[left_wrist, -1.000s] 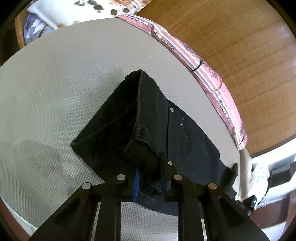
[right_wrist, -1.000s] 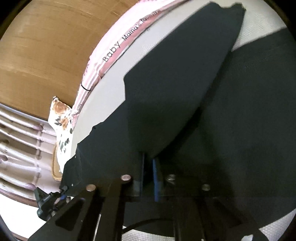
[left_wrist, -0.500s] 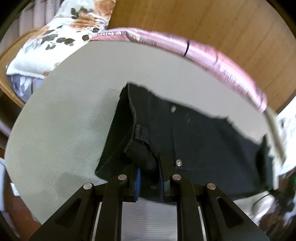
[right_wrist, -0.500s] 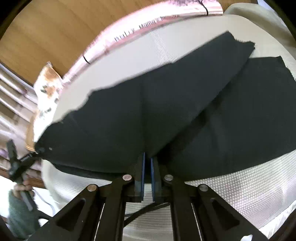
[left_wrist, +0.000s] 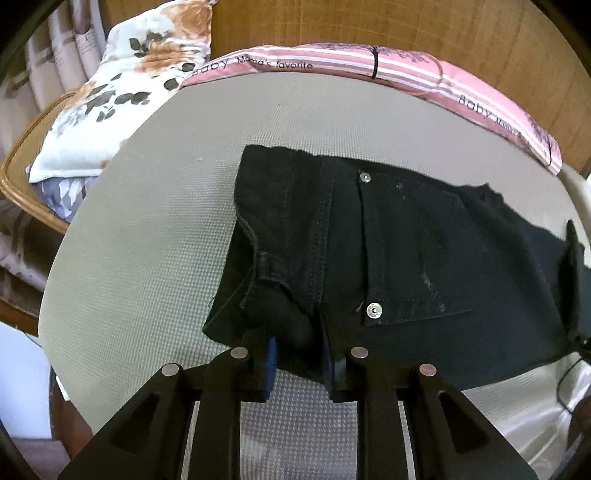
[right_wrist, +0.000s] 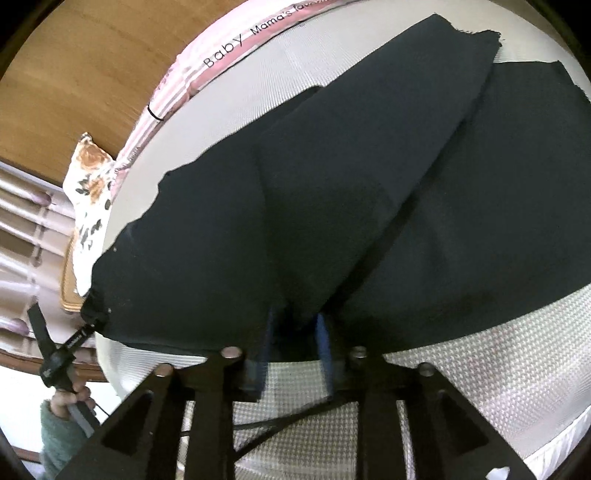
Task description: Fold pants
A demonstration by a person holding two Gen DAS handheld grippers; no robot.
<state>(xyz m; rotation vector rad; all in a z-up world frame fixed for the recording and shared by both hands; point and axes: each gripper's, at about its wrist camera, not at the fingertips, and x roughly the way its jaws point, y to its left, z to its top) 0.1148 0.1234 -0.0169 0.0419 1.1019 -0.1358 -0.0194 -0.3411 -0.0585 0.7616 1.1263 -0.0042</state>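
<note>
Black pants (left_wrist: 399,251) lie folded lengthwise on the pale textured bed surface (left_wrist: 155,229), waistband at the left. My left gripper (left_wrist: 301,354) has its jaws parted around the bunched waistband corner at the near edge. In the right wrist view the pants' legs (right_wrist: 332,192) spread across the bed, one leg laid over the other. My right gripper (right_wrist: 295,332) has its jaws apart, with the folded cloth edge resting between the blue pads. The left gripper and the hand holding it (right_wrist: 62,369) show at the far left there.
A pink striped blanket (left_wrist: 369,66) lies along the far edge of the bed against a wooden headboard (left_wrist: 406,26). A floral pillow (left_wrist: 122,85) sits on a wicker chair at the left. The bed's near edge drops off at the right (right_wrist: 554,443).
Both grippers brought the pants down flat on the bed. Both sets of jaws, shut on the cloth before, have now opened.
</note>
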